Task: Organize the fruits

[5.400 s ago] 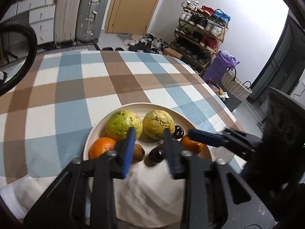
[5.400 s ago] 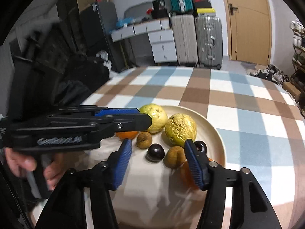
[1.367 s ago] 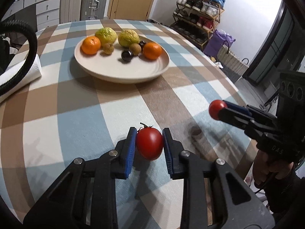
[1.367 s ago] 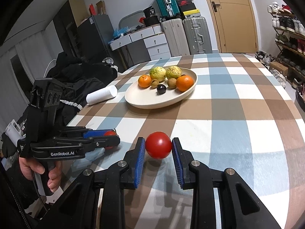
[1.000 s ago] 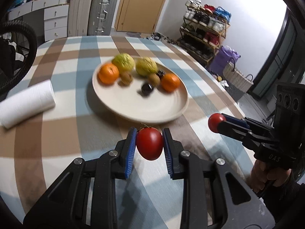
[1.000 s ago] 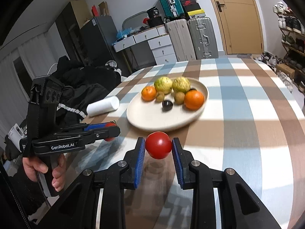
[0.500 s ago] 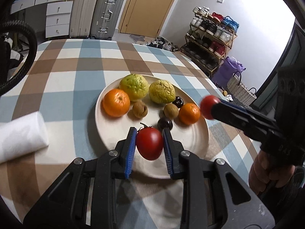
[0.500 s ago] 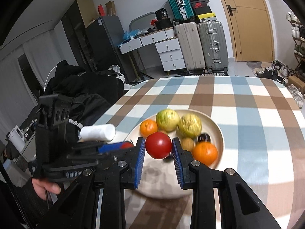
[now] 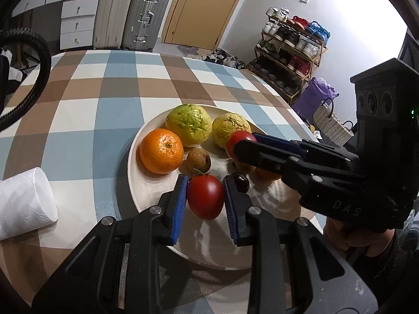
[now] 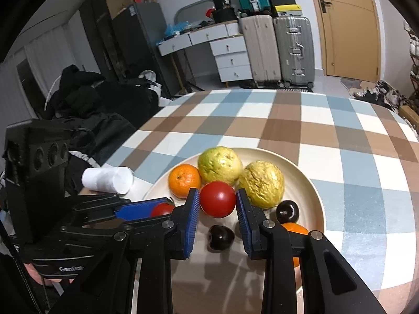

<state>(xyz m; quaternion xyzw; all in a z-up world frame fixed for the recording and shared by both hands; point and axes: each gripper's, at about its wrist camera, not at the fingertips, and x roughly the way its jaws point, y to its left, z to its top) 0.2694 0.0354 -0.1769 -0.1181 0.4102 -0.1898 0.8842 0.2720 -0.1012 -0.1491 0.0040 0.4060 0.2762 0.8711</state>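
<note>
A cream plate (image 9: 136, 183) (image 10: 309, 183) on the checked tablecloth holds an orange (image 9: 161, 150) (image 10: 184, 180), two yellow-green guavas (image 9: 189, 125) (image 10: 219, 164), a small brown fruit (image 9: 199, 160) and dark plums (image 10: 221, 236). My left gripper (image 9: 205, 200) is shut on a red tomato (image 9: 205, 196) over the plate's near part. My right gripper (image 10: 217, 206) is shut on a second red tomato (image 10: 218, 199), held above the plate's middle; in the left wrist view it reaches in from the right (image 9: 239, 141). A second orange (image 10: 293, 229) is partly hidden by the right gripper.
A white paper roll (image 9: 23, 201) (image 10: 107, 179) lies on the table left of the plate. Beyond the table stand suitcases (image 9: 131, 15), a drawer unit, a door and a shoe rack (image 9: 290, 49). A hand (image 9: 358, 240) holds the right gripper's handle.
Both grippers have carried their tomatoes from the near table to above the plate. The right gripper now reaches over the plate's middle, closer to the guavas.
</note>
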